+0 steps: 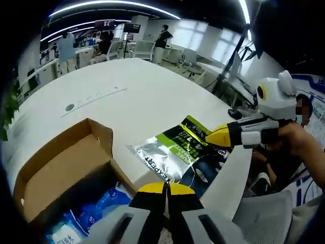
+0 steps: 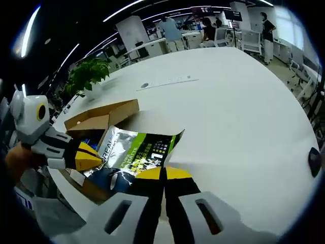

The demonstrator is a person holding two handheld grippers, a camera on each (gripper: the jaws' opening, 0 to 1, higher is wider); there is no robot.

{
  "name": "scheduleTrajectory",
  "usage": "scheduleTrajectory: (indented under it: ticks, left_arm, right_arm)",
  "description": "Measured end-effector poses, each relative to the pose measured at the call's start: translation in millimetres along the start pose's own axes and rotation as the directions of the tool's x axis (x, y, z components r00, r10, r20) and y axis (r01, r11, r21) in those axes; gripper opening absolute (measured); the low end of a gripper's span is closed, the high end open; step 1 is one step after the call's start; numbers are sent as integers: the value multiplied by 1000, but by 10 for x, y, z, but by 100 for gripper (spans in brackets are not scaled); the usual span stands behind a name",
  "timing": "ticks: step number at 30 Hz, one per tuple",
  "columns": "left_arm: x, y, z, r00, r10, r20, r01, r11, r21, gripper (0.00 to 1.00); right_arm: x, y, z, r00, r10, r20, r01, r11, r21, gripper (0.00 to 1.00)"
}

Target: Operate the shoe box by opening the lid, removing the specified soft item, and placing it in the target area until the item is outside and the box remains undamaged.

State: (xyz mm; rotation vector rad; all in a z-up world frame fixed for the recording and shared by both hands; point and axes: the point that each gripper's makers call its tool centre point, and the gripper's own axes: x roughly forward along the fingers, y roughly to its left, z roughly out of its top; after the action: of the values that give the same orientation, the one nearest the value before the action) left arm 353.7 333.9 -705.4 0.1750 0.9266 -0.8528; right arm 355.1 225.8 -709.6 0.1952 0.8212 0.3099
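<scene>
A silver, green and black foil packet [image 1: 175,147] [image 2: 137,150] hangs over the white table's near edge, beside the open cardboard shoe box [image 1: 61,168] [image 2: 104,118]. My left gripper [image 1: 165,187] [image 2: 87,155] is shut on one edge of the packet. My right gripper [image 2: 163,174] [image 1: 219,136] is shut on another edge, so the packet stretches between the two. The box's flap stands up, and blue-and-white soft packs [image 1: 94,216] lie inside it.
The big white table [image 1: 152,91] [image 2: 228,112] runs far ahead, with a socket strip [image 1: 94,95] [image 2: 167,81] in it. A potted plant [image 2: 89,73] stands behind the box. A small black object [image 2: 315,160] lies at the right. Chairs and people are beyond.
</scene>
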Motion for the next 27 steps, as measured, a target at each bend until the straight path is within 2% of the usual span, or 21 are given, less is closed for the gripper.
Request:
scheduleTrajectory:
  ticks: [1,6,10,13,16,19,22,25,26,27]
  left_arm:
    - [38,2,-5,1000,4,-26,-3,999,34,0]
    - [189,16,18,993,20,-116,-10,996,91,0]
    - [297,31,-48,976,40,-212,-12,991,134,0]
    - [362,28,-86,965,55,-256,-11,985,171,0]
    - [415,26,-120,955,71,-287,-11,978,207,0]
    - [459,48,-212,939,85,-333,0,969,248,1]
    - [524,75,-267,931,82,-357,14,966,257,1]
    - [525,81,-236,923,86,-375,17,965,263,1]
    - [529,105,-213,923,101,-371,11,958,287,1]
    - [539,154,-168,925,131,-356,2,937,350,1]
  right_arm:
    - [22,-15,-8,1000,-1,-3,1,1000,-3,0]
    - [157,-119,-63,1000,-13,-25,12,1000,-22,0]
    - [257,-176,-94,999,-11,-40,10,1000,-28,0]
    - [325,-202,-97,999,-12,-44,10,999,-43,0]
    - [385,-220,-99,999,-15,-45,12,998,-61,0]
    - [443,-222,-101,999,-10,-46,7,998,-68,0]
    - [495,-227,-95,999,-9,-43,6,997,-78,0]
    - [529,-257,-98,999,-16,-44,13,997,-70,0]
    - [546,-272,-99,999,-17,-43,15,998,-65,0]
    - [563,-288,-97,999,-21,-42,18,998,-59,0]
